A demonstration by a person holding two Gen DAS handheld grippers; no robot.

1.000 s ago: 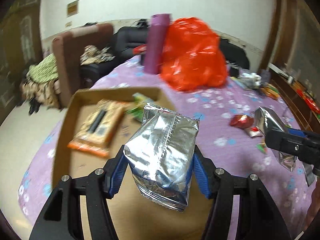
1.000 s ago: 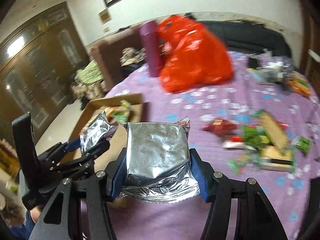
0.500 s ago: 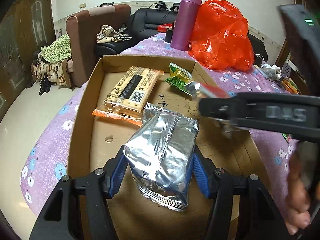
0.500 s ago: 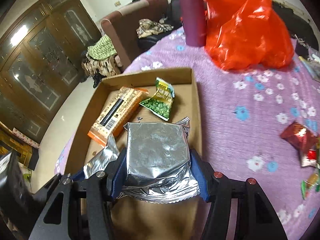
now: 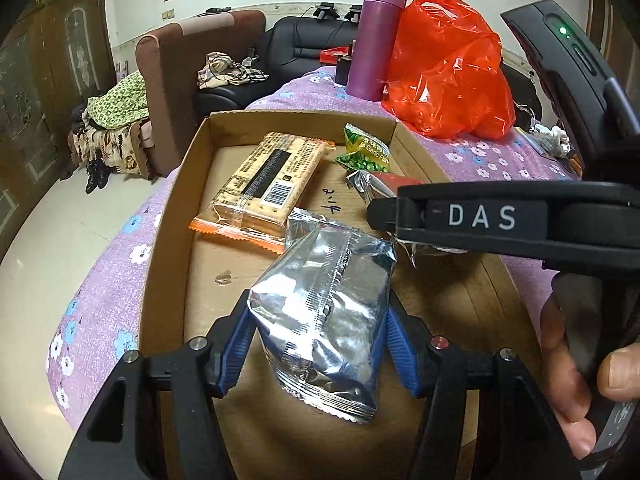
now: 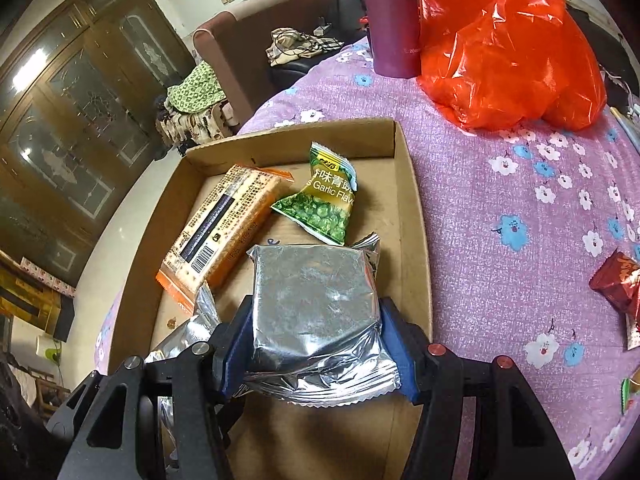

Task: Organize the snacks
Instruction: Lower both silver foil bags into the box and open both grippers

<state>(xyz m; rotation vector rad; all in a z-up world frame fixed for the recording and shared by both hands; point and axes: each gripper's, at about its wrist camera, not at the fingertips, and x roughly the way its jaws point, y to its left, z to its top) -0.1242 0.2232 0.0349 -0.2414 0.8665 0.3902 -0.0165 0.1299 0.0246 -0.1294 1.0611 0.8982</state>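
Foil packets (image 5: pixel 324 312) (image 6: pixel 316 312), light, crinkly and likely slippery, sit pinched by their sides in each claw (image 5: pixel 320 344) (image 6: pixel 316 344) over the cardboard box (image 5: pixel 168 240)

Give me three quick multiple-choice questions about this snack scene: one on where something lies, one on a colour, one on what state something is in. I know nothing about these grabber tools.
1. Where does the green pea packet lie?
A. Inside the cardboard box
B. On the purple cloth
C. On the sofa

2. What colour is the plastic bag beside the bottle?
A. Blue
B. Red-orange
C. White

3. What is in the left gripper?
A. Nothing
B. A silver foil packet
C. The cracker pack

Answers:
1 A: the packet rests on the box floor, next to the cracker pack.
2 B: the bag is bright red-orange in both views.
3 B: the blue pads sit against both sides of the foil packet over the box.
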